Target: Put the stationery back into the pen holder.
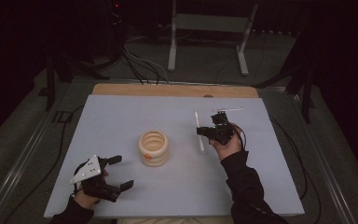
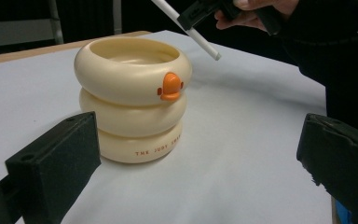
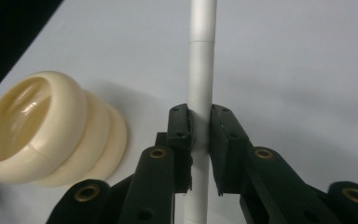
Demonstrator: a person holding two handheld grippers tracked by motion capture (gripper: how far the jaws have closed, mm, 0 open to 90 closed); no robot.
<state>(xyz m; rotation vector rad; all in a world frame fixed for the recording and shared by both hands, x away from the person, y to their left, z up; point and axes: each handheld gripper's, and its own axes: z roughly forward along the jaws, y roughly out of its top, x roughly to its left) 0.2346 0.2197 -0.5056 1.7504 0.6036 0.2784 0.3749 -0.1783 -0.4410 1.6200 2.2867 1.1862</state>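
The bench (image 1: 121, 116), covered in pale grey, carries a cream holder (image 1: 153, 148) of three stacked rings with a small orange duck bill, standing upright near its middle. At about eight o'clock from the holder the left claw (image 1: 121, 171) rests low on the bench with its jaws spread wide and nothing between them, the holder well apart from it. At about two o'clock the right claw (image 3: 200, 140) is clamped on a thin white stick (image 3: 200, 84), held above the bench beside the holder.
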